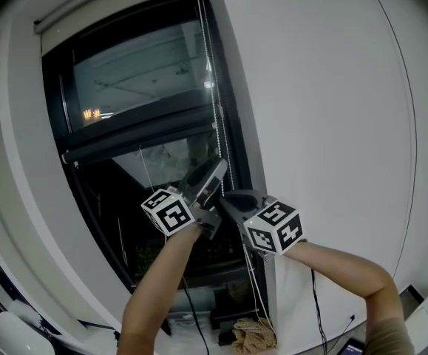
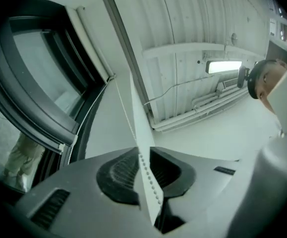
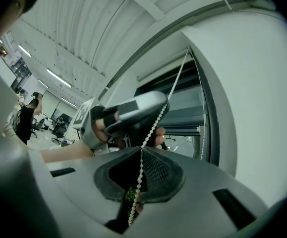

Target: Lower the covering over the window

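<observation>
A dark roller blind [image 1: 136, 76] covers the upper part of the window, its bottom bar [image 1: 136, 140] about halfway down. A white bead chain [image 1: 215, 117] hangs along the window's right side. My left gripper [image 1: 216, 170] is up by the chain, open, and the bead chain [image 2: 148, 175] runs loose through the gap between its pads [image 2: 121, 175]. Just below it, my right gripper [image 1: 226, 198] is shut on the bead chain [image 3: 155, 123], which is pinched at the tips of its pads [image 3: 158, 170]. The left gripper [image 3: 128, 113] shows right above the right gripper's [image 3: 141, 155] jaws.
A white wall [image 1: 332, 109] flanks the window on the right. On the floor below lie a crumpled brown thing [image 1: 254, 335] and cables. A white rounded object [image 1: 10, 335] sits at the bottom left. The window frame [image 1: 232, 124] is dark.
</observation>
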